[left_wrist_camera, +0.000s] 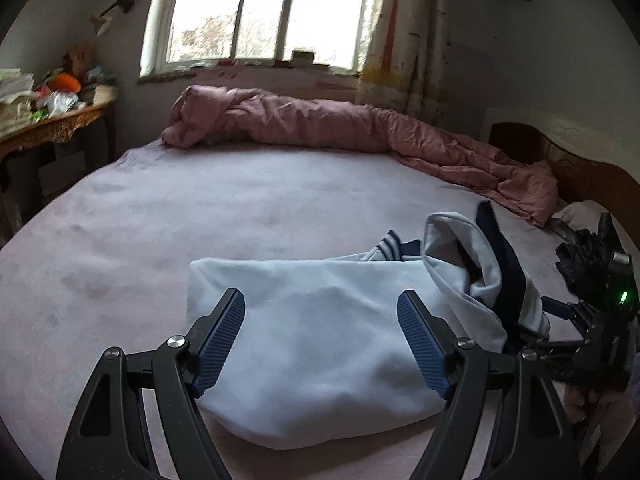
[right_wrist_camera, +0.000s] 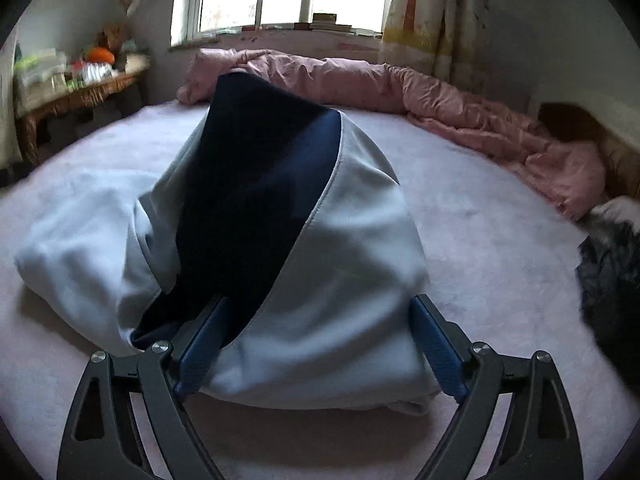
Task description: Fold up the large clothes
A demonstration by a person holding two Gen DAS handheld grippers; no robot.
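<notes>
A large white garment with navy panels [left_wrist_camera: 320, 344] lies partly folded on the pink bed [left_wrist_camera: 200, 208]. My left gripper [left_wrist_camera: 322, 312] is open just above its white body, empty. In the right wrist view the same garment [right_wrist_camera: 340, 280] bulges up, with a navy panel [right_wrist_camera: 256, 184] across its raised part. My right gripper [right_wrist_camera: 320, 320] is open, its blue pads either side of the cloth fold, not closed on it. The right gripper also shows in the left wrist view [left_wrist_camera: 576, 320], beside the garment's raised right end.
A crumpled pink quilt [left_wrist_camera: 340, 128] runs along the far side of the bed under the window [left_wrist_camera: 260, 12]. A cluttered wooden table [left_wrist_camera: 44, 120] stands at the left. A dark fuzzy item [right_wrist_camera: 612, 280] lies at the right. A wooden headboard [left_wrist_camera: 580, 168] stands at the far right.
</notes>
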